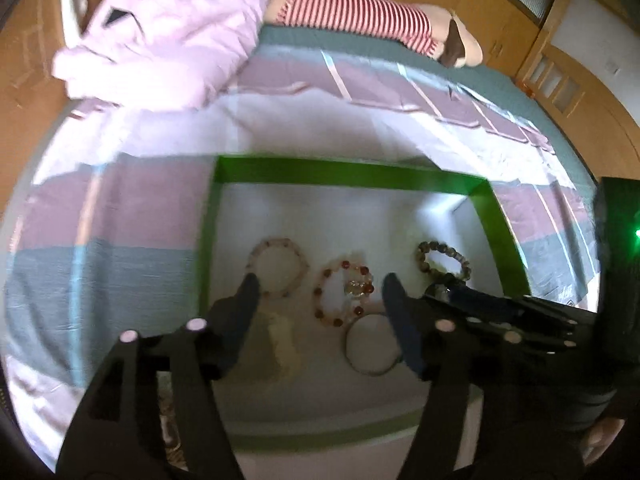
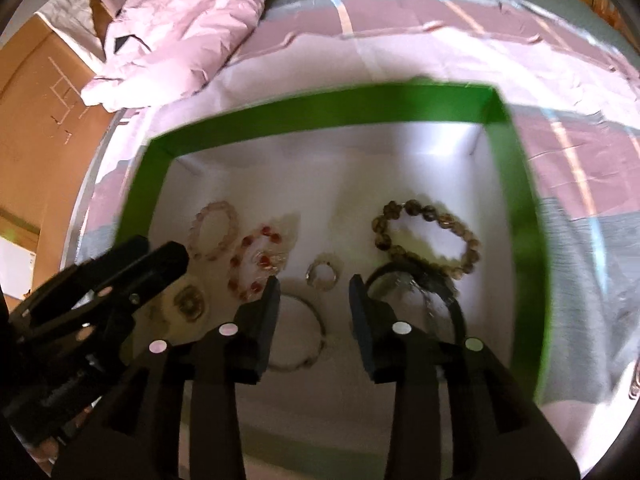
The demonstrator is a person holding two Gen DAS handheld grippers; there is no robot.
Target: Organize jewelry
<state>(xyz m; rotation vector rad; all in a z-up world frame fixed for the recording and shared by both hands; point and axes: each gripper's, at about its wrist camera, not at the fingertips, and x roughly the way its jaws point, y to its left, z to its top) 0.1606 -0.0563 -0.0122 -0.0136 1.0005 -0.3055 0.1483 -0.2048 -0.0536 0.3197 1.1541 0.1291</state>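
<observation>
A green-rimmed box [image 1: 340, 172] [image 2: 320, 106] with a white floor lies on the bed and holds the jewelry. Inside are a pale pink bead bracelet [image 1: 276, 241] [image 2: 216, 206], a red-and-clear bead bracelet [image 1: 344, 266] [image 2: 266, 232], a brown bead bracelet [image 1: 440, 246] [image 2: 432, 212], a thin bangle [image 1: 352, 356] [image 2: 320, 324], a small beaded ring [image 2: 320, 266] and a black cord [image 2: 452, 304]. My left gripper [image 1: 322, 288] hangs open over the red-and-clear bracelet, holding nothing. My right gripper [image 2: 314, 284] is open too, its tips just short of the small ring.
A crumpled pink quilt [image 1: 168, 32] lies at the bed's far left. A red-and-white striped plush toy [image 1: 360, 16] rests along the far edge. The striped sheet [image 1: 100, 240] surrounds the box. A cardboard carton [image 2: 40, 100] stands left of the bed and wooden cabinets [image 1: 500, 20] behind it.
</observation>
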